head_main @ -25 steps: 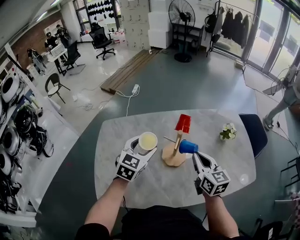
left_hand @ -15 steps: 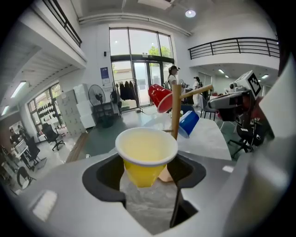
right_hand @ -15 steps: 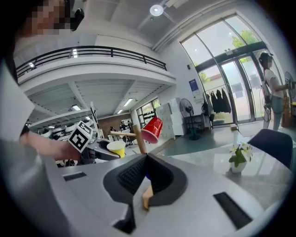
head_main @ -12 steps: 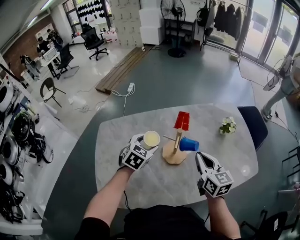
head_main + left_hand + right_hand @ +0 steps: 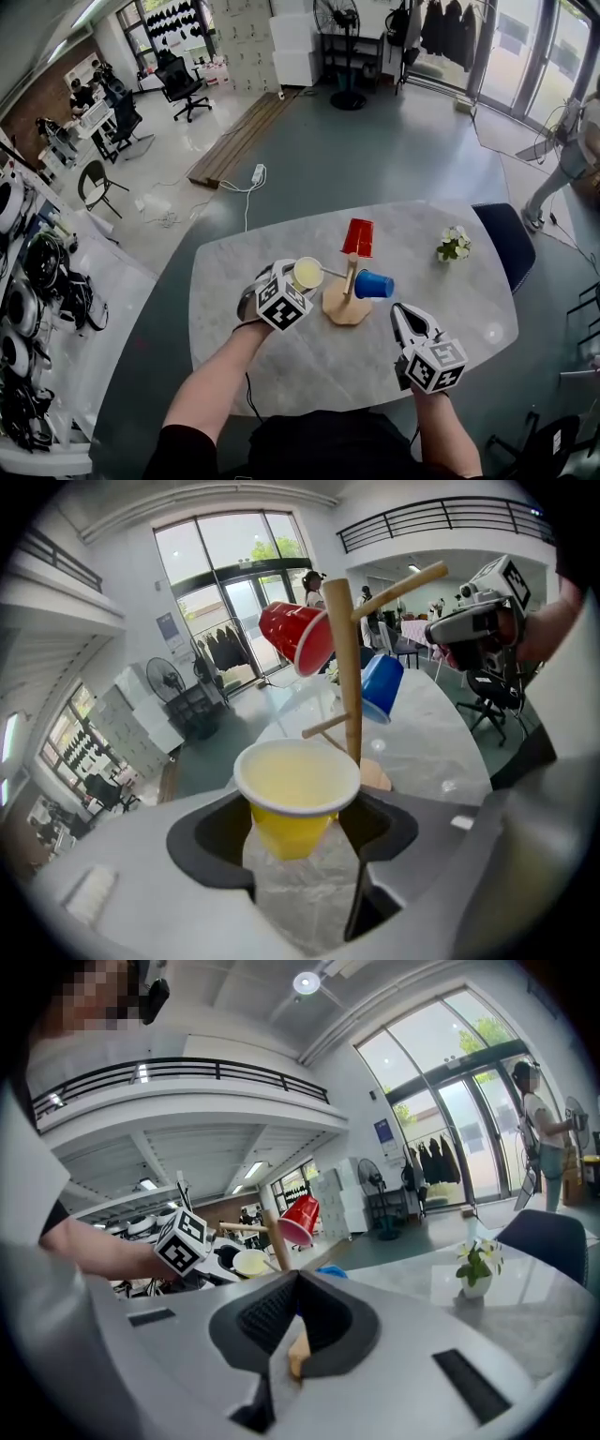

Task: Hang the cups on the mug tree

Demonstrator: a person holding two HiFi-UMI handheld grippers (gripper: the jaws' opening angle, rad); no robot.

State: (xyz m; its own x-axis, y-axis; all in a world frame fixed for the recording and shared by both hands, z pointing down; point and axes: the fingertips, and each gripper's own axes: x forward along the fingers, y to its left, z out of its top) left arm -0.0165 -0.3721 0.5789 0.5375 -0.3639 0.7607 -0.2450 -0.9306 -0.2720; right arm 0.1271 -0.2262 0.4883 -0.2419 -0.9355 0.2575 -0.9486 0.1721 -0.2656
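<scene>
Left gripper [image 5: 296, 282] pinches yellow cup [image 5: 296, 794], mouth aimed at mug tree [image 5: 348, 292] free peg [image 5: 331, 274] mid-frame for hanging; right gripper [image 5: 405, 318] lower right, pressed together, empty.

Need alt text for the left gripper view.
The left tool grips a yellow cup, mouth toward the camera, close to a wooden mug tree on a marble table. A red cup and a blue cup hang on its pegs.

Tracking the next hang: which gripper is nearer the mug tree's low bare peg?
Left. The left gripper, holding the yellow cup, is just beside that peg; the right gripper, shut, is beyond the mug tree.
</scene>
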